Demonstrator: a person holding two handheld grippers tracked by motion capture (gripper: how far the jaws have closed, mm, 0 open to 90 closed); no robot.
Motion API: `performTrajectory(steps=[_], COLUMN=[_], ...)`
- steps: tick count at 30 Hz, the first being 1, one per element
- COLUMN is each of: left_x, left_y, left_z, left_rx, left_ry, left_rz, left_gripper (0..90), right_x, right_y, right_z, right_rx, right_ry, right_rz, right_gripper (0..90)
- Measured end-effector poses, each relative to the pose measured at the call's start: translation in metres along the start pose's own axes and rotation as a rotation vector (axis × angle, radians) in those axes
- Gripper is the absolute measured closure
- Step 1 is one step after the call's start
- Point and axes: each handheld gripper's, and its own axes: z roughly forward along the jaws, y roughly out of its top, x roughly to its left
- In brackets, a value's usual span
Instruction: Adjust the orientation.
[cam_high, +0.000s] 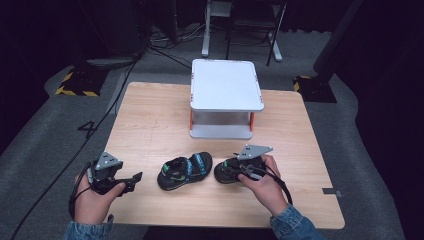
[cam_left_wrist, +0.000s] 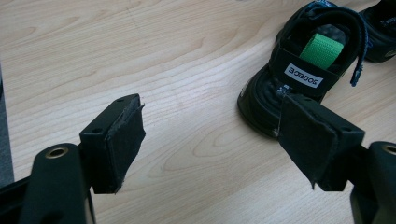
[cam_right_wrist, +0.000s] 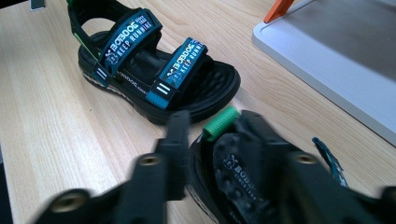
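At the left edge of the wooden table (cam_high: 150, 125), the left gripper (cam_high: 131, 181) rests low in the person's left hand (cam_high: 92, 200), its jaws spread wide with nothing between them. In the left gripper view its felt-faced pads (cam_left_wrist: 122, 140) look frayed at the edges, and they point along the tabletop toward the heel of the left sandal (cam_high: 184, 170).

That sandal lies free near the table's middle, sole down, its long axis running roughly left to right. It has a black moulded rubber sole, blue webbing straps printed with white lettering, and a green pull loop at the heel.

Touching its toe end on the right lies the right sandal (cam_high: 235, 171), the one in hand. The right gripper (cam_high: 243, 170), held from above by the right hand (cam_high: 265, 187), has its jaws closed in on this sandal's heel end, one jaw outside the sole and one inside by the green loop.

Beyond both, the white two-tier shelf (cam_high: 226, 85) with orange posts stands at the far edge; the right hand is the nearer to it.
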Motion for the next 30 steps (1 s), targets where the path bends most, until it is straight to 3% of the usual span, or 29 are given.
performTrajectory(steps=[2,6,8,9,11,16,23,25,30], left_x=[0.000,-0.001,-0.002,-0.003,-0.004,-0.008,-0.013,-0.014,-0.013], left_y=[0.001,0.004,0.007,0.009,0.012,0.022,0.033,0.034,0.034], left_z=[0.001,0.004,0.006,0.007,0.010,0.020,0.032,0.033,0.034], left_rx=[-0.001,-0.001,-0.002,-0.003,-0.002,-0.002,0.000,0.003,0.002], left_ry=[-0.004,-0.012,-0.018,-0.020,-0.031,-0.054,-0.082,-0.086,-0.086], left_rz=[0.002,0.010,0.014,0.013,0.025,0.042,0.072,0.072,0.070], left_gripper=[23.2,23.3,23.3,23.3,23.4,23.3,23.3,23.3,23.3], right_x=[-0.001,-0.003,-0.003,-0.002,-0.003,-0.006,-0.009,-0.011,-0.011], right_y=[0.000,-0.004,-0.006,-0.010,-0.013,-0.033,-0.056,-0.060,-0.061], right_z=[-0.002,-0.012,-0.024,-0.037,-0.045,-0.079,-0.105,-0.106,-0.105], right_rx=[0.001,0.002,0.006,0.014,0.017,0.077,0.196,0.235,0.225], right_ry=[0.021,0.058,0.070,0.085,0.092,0.118,0.009,0.001,0.016], right_rz=[0.003,0.017,0.005,-0.007,-0.009,0.028,0.059,0.083,0.084], right_gripper=[87.0,88.1,88.0,87.9,87.8,87.4,87.3,87.0,81.8])
